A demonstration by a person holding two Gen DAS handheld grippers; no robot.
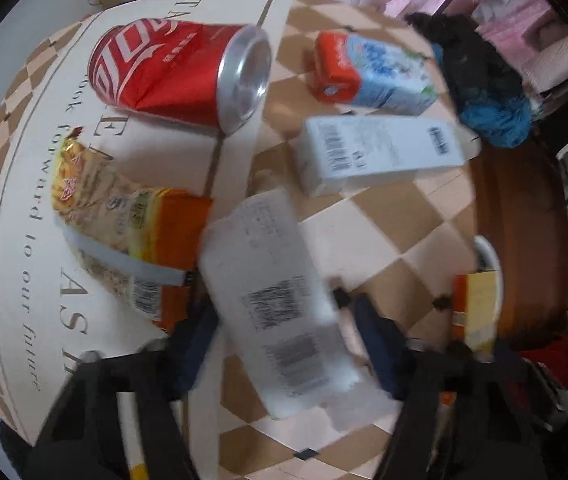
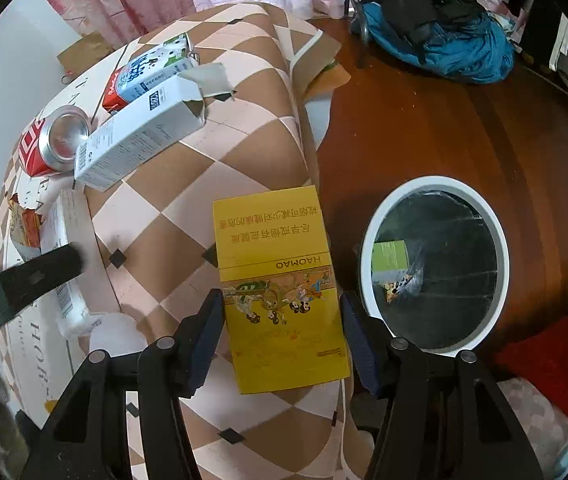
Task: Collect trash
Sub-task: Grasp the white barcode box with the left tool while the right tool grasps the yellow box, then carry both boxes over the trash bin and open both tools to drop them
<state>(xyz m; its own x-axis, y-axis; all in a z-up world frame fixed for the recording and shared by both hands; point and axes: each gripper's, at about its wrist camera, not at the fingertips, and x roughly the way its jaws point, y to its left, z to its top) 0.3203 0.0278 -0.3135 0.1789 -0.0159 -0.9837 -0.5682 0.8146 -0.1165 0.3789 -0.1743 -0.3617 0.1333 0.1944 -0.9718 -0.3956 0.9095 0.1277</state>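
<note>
Scanning from the left of the checkered cloth [image 2: 243, 92], your trash is laid out flat and spaced, which makes sense: each piece has room for fingers to drop on either side. Far left is the red can [image 1: 171, 68] on its side, and near it the torn snack bag [image 1: 123, 224]. Then comes the long white packet [image 1: 279, 308], and that's what your left gripper [image 1: 279, 320] is working on. It points straight down over the packet with a finger on each long side. The picture there is blurry, so I can't tell if the pads are actually pressing yet; the gap looks medium, not wide.

Farther back sit the milk carton [image 1: 380, 76] and the white box [image 2: 139, 136] with its flap torn open, both untouched.

Moving right, your right gripper [image 2: 279, 340] comes in steeply from above and straddles the yellow box [image 2: 279, 280], which lies flat at the cloth's right edge. The left pad looks to be right against the box edge, the right pad sits just beside it with a sliver showing, so I'd call it nearly clamped, not a firm hold.

Far right on the wooden floor is the white bin [image 2: 368, 248], lined in black with a few scraps already inside. It's just beside the yellow box, so that one's a short trip.
</note>
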